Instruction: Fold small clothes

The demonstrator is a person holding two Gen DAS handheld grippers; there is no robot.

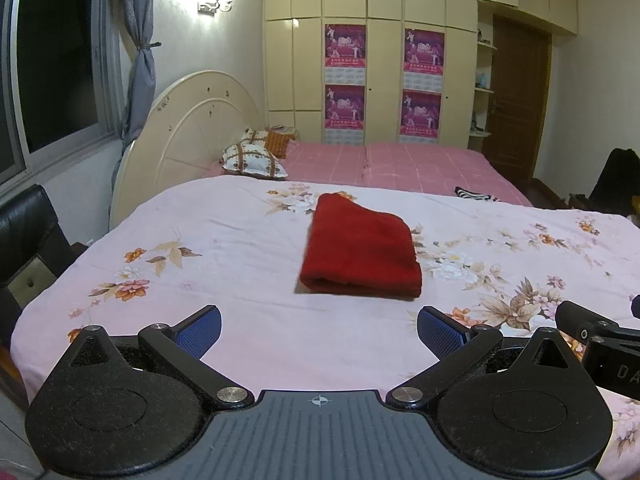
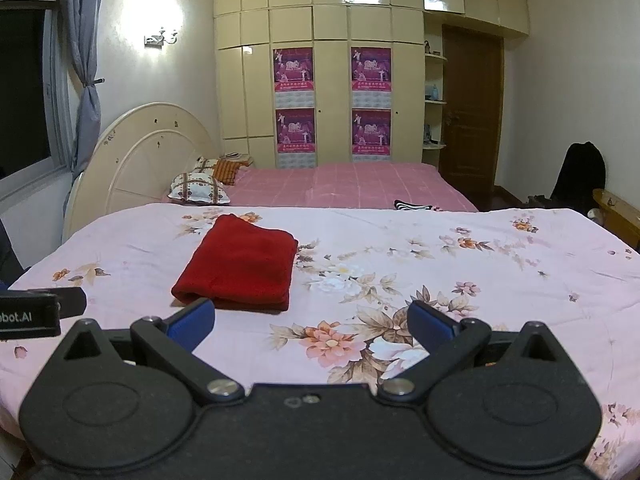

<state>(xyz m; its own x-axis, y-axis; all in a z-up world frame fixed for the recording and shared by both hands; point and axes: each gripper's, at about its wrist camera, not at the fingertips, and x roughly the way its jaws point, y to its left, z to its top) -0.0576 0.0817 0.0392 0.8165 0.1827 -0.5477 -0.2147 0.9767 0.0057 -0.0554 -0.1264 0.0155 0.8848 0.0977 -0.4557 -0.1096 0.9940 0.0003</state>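
Note:
A folded red cloth (image 1: 360, 250) lies flat on the floral pink sheet (image 1: 224, 248) of the near bed. It also shows in the right wrist view (image 2: 240, 264), left of centre. My left gripper (image 1: 319, 330) is open and empty, held just in front of the cloth's near edge. My right gripper (image 2: 311, 326) is open and empty, to the right of the cloth, its left fingertip (image 2: 196, 316) close to the cloth's near edge. Part of the right gripper (image 1: 600, 344) shows at the right edge of the left wrist view.
A second bed with a pink checked sheet (image 1: 400, 164) stands behind, with pillows (image 1: 256, 156) and a striped garment (image 1: 476, 194) on it. A round headboard (image 1: 188, 136), wardrobe (image 1: 372, 60), door (image 1: 516, 92) and window (image 1: 56, 60) surround it. A black chair (image 1: 24, 232) stands at left.

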